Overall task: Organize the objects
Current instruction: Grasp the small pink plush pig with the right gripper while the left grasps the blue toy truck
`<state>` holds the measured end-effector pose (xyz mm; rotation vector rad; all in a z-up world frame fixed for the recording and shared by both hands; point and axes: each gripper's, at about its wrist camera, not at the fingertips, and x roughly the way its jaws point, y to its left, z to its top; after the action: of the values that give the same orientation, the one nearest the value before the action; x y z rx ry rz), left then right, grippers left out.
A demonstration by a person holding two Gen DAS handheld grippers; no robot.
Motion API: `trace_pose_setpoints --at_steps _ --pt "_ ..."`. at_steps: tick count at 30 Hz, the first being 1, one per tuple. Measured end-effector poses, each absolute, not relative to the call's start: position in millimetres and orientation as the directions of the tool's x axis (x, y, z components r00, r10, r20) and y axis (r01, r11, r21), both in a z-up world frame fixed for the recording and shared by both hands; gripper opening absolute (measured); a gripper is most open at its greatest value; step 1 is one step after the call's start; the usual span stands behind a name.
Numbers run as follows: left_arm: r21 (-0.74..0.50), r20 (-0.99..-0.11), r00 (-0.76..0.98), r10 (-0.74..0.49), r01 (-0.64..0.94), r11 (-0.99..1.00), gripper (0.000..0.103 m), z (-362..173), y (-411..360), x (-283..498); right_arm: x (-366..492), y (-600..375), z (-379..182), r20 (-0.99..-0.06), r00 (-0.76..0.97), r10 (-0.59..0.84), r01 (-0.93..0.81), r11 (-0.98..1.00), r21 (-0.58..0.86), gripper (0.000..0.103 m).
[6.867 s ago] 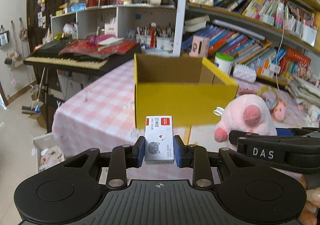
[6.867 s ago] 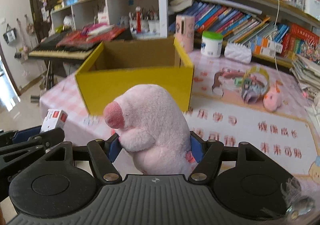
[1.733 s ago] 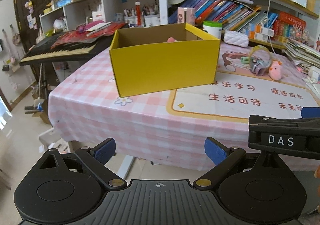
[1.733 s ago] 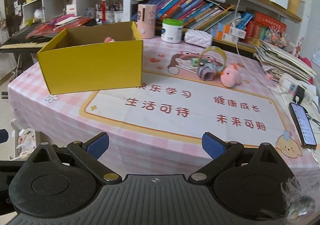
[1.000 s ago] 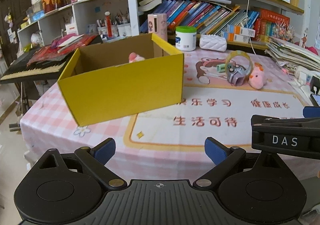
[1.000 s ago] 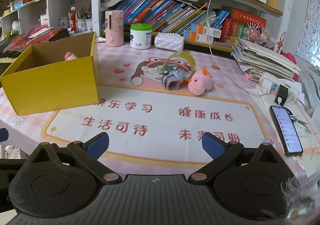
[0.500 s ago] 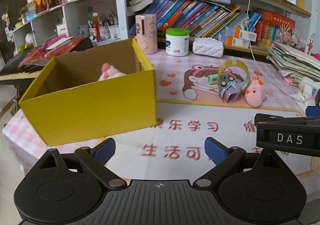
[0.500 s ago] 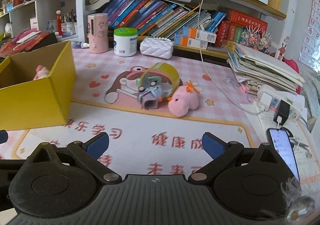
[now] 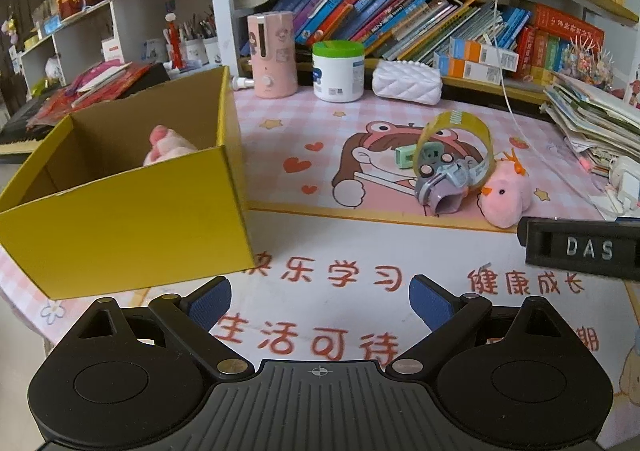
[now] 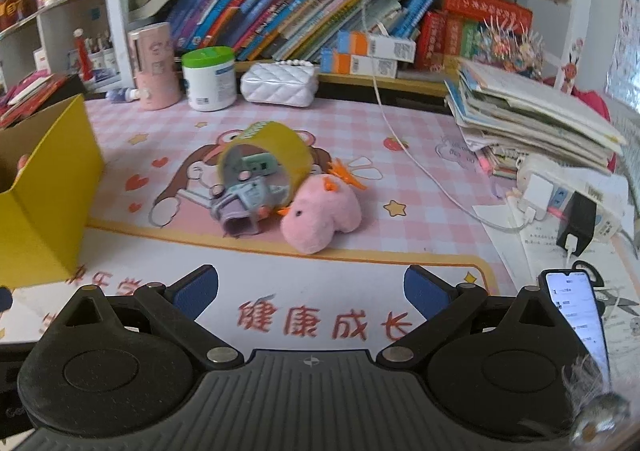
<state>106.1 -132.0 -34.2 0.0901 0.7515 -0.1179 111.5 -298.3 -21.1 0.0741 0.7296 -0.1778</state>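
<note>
A yellow cardboard box (image 9: pixel 132 219) stands at the table's left; it also shows in the right wrist view (image 10: pixel 44 187). A pink plush pig (image 9: pixel 168 143) lies inside it. On the mat lie a yellow tape roll (image 10: pixel 266 161), a small grey-purple toy (image 10: pixel 242 207) and a pink plush chick (image 10: pixel 320 215); the tape roll (image 9: pixel 454 143) and chick (image 9: pixel 504 199) also show in the left wrist view. My left gripper (image 9: pixel 320 301) is open and empty above the mat. My right gripper (image 10: pixel 311 291) is open and empty, just short of the chick.
A pink dispenser (image 9: pixel 272 51), a white jar with green lid (image 9: pixel 338 71) and a white quilted pouch (image 9: pixel 406 81) stand at the back. Stacked papers (image 10: pixel 532 115), a charger (image 10: pixel 576 227) and a phone (image 10: pixel 576 315) lie at right. Bookshelves rise behind.
Both grippers, once holding a small box and the plush pig, are open and empty. Both have moved right and forward toward the tape roll and chick. The pig lies in the box.
</note>
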Motion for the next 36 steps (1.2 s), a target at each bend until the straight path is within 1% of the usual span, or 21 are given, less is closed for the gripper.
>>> trace_pose_setpoints --at_steps 9,15,20,25,26,27,30,34,36 --pt "0.045 -0.691 0.719 -0.080 0.153 0.987 0.097 -37 -152 125 159 -347 -34 -0.674 0.728 -0.126 0.245 0.966 0.084 0.100" --pt "0.071 -0.655 0.753 -0.062 0.143 0.987 0.097 -36 -156 129 195 -369 -48 -0.702 0.708 -0.079 0.250 0.957 0.145 0.100" --pt "0.053 -0.672 0.737 -0.066 0.137 0.989 0.097 -37 -155 137 214 -374 -60 -0.715 0.698 -0.039 0.238 0.954 0.180 0.100" --pt "0.049 -0.684 0.726 -0.077 0.150 0.987 0.097 -39 -159 143 228 -373 -71 -0.732 0.681 0.008 0.209 0.956 0.205 0.097" --pt "0.048 -0.686 0.724 -0.080 0.154 0.987 0.097 -39 -161 145 229 -373 -73 -0.737 0.676 0.019 0.206 0.955 0.214 0.093" --pt "0.046 -0.688 0.721 -0.084 0.159 0.986 0.097 -39 -163 146 229 -374 -75 -0.737 0.675 0.036 0.201 0.952 0.231 0.084" --pt "0.040 -0.692 0.715 -0.098 0.174 0.984 0.097 -41 -169 152 226 -377 -75 -0.732 0.674 0.103 0.163 0.945 0.284 0.062" --pt "0.025 -0.692 0.709 -0.136 0.212 0.977 0.097 -43 -183 163 212 -384 -67 -0.720 0.682 0.125 0.134 0.947 0.291 0.061" --pt "0.017 -0.689 0.708 -0.155 0.230 0.973 0.097 -44 -192 172 200 -389 -60 -0.704 0.701 0.114 0.130 0.950 0.284 0.061"
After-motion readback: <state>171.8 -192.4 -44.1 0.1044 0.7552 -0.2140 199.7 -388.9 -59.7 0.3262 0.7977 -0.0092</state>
